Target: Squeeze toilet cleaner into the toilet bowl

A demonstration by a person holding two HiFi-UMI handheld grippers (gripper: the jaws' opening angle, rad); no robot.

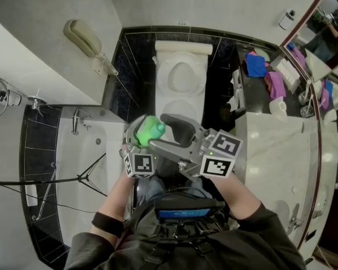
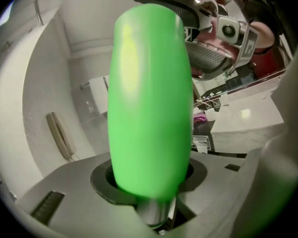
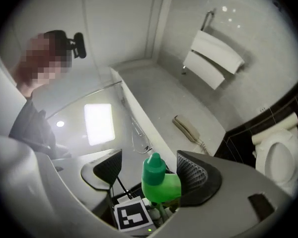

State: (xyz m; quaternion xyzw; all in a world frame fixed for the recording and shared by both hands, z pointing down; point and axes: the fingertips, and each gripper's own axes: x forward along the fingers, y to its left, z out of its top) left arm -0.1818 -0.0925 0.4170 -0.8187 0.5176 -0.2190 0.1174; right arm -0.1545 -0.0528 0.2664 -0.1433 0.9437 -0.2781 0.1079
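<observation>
A tiled bathroom: an open white toilet (image 1: 181,77) ahead, a bathtub (image 1: 84,151) on your left, a marble counter (image 1: 276,151) on your right. Your hands meet in front of the bowl. Your left gripper (image 1: 134,146) clamps the green cleaner bottle (image 1: 148,130). Your right gripper (image 3: 151,170) gapes wide around its cap.

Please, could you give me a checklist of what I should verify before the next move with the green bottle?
1. Grip on the green bottle: ok, the left gripper has its jaws closed on it.
2. The right gripper ready at the cap: ok, jaws apart on either side, not gripping.
3. Cap off: not ok, it is on.
4. The toilet bowl uncovered: ok, it appears open.
5. Bottle above the bowl: not ok, it is short of the toilet.
</observation>
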